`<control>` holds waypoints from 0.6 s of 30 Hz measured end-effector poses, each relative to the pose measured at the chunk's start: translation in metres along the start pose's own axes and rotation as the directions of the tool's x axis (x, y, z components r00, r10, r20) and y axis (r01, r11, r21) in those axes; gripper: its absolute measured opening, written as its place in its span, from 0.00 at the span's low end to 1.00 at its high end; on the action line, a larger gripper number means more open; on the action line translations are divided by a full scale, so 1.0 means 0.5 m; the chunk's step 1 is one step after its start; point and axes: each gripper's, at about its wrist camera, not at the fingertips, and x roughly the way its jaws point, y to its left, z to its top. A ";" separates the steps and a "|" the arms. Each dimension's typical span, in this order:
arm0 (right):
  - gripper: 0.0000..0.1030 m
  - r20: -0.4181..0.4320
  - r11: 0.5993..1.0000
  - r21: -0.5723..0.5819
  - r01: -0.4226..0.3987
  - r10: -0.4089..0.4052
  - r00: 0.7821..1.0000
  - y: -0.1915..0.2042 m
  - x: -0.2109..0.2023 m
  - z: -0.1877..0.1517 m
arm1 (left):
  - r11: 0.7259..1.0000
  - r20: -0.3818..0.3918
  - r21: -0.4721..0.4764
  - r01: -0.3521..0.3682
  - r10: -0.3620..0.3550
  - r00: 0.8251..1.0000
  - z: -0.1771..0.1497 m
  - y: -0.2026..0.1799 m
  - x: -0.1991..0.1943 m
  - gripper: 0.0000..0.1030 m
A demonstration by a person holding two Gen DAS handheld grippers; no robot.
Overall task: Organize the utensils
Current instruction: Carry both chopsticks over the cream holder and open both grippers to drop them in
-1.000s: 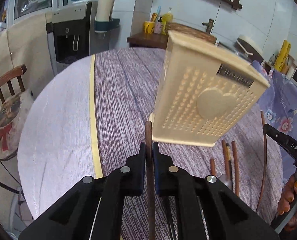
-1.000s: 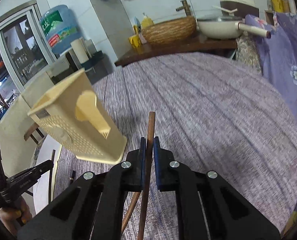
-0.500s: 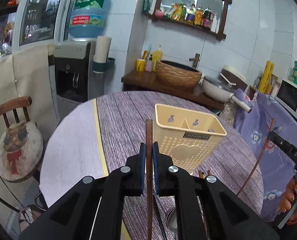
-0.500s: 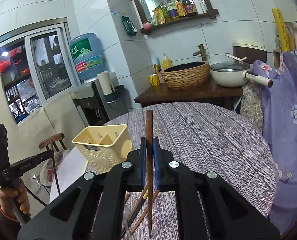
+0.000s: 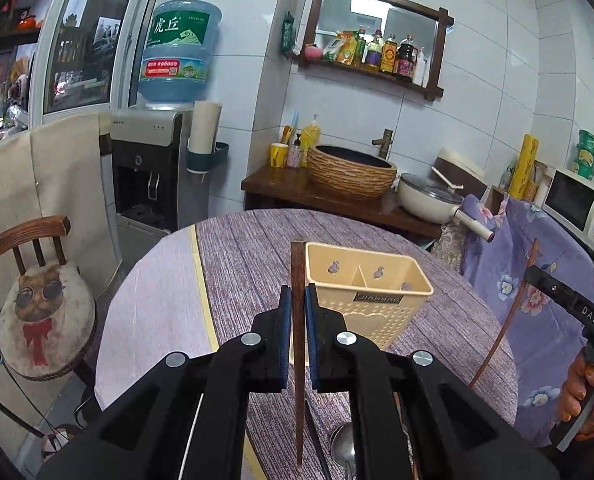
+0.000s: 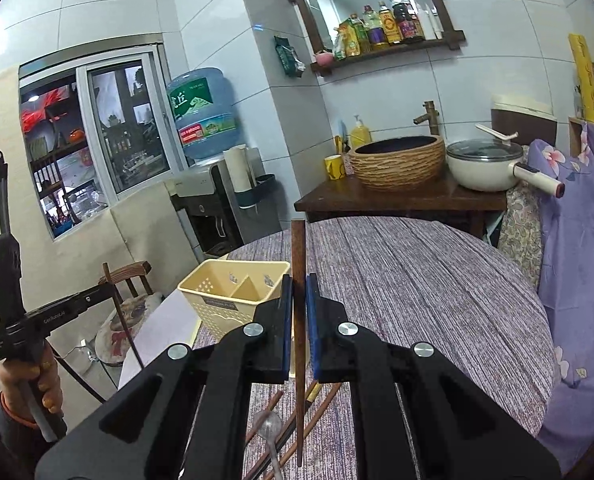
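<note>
Holding one brown chopstick apiece: left gripper (image 5: 295, 316) pinched tight on a chopstick (image 5: 296, 344), right gripper (image 6: 299, 312) pinched tight on another chopstick (image 6: 298, 344), jaws closed down to the width of the stick in both cases. Gripped near the thick upper end, thin tips hanging downward, likely so each can drop point-first. Raised above the counter (image 6: 437, 280), with the cream utensil holder (image 5: 367, 288) standing upright just ahead and below, divided into compartments, open top facing up to receive them. Left on the cloth beneath: more loose chopsticks (image 6: 321, 408) and a spoon (image 6: 268, 426), not yet sorted. Seemingly a second spoon (image 5: 343, 446) under the left gripper, though mostly hidden. Next call: lining each tip over one compartment before release.
</note>
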 end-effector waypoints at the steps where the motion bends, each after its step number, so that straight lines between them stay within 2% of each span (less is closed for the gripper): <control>1: 0.08 0.001 1.000 -0.002 -0.009 0.009 1.000 0.002 -0.001 0.006 | 1.000 0.006 -0.001 0.003 -0.003 1.000 0.004 0.002 -0.005 0.07; 5: 0.08 0.007 0.999 -0.012 -0.051 0.051 0.999 0.017 0.004 0.043 | 1.000 0.036 -0.002 0.025 -0.025 0.999 0.041 0.006 -0.028 0.07; 10: 0.08 0.038 0.995 -0.030 -0.093 0.095 0.995 0.049 0.020 0.115 | 0.998 0.082 0.026 0.060 -0.062 0.995 0.116 -0.015 -0.054 0.07; 13: 0.08 0.075 0.994 -0.042 -0.104 0.107 0.991 0.076 0.031 0.176 | 0.995 0.104 0.026 0.097 -0.100 0.990 0.172 -0.028 -0.065 0.07; 18: 0.08 0.171 0.995 -0.060 -0.080 0.089 0.981 0.109 0.043 0.259 | 0.996 0.190 0.017 0.085 -0.087 0.978 0.260 -0.051 -0.077 0.07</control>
